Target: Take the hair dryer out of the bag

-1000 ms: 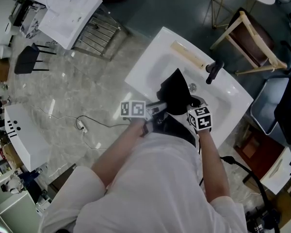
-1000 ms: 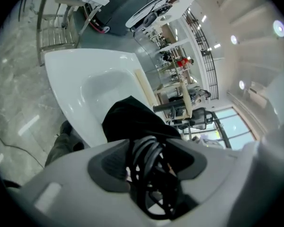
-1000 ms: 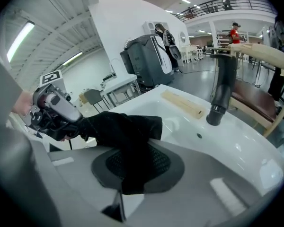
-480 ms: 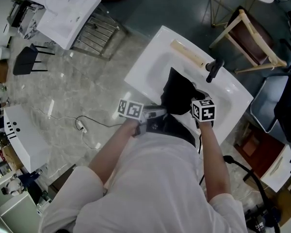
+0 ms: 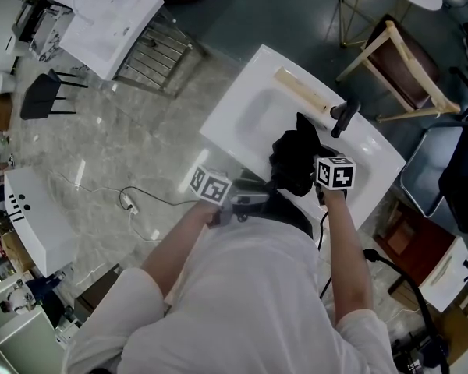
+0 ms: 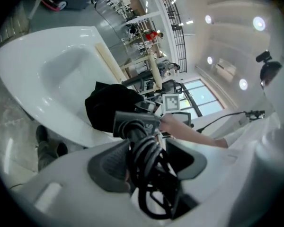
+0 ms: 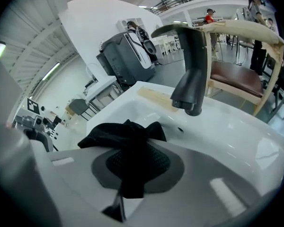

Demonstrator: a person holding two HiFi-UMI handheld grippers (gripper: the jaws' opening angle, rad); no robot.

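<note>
Over the sink, left tongs have pulled the gripped hair dryer from right tongs' pinched bag.

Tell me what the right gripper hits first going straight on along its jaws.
Past the black bag, on which its jaws have just closed tighter, the right gripper would probably meet the white sink basin below the faucet; depth is unclear.

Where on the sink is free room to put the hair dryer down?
The basin is bare from its left rim in the head view to the black bag, with the wooden strip along the far rim. Around the bag and faucet it is crowded.
</note>
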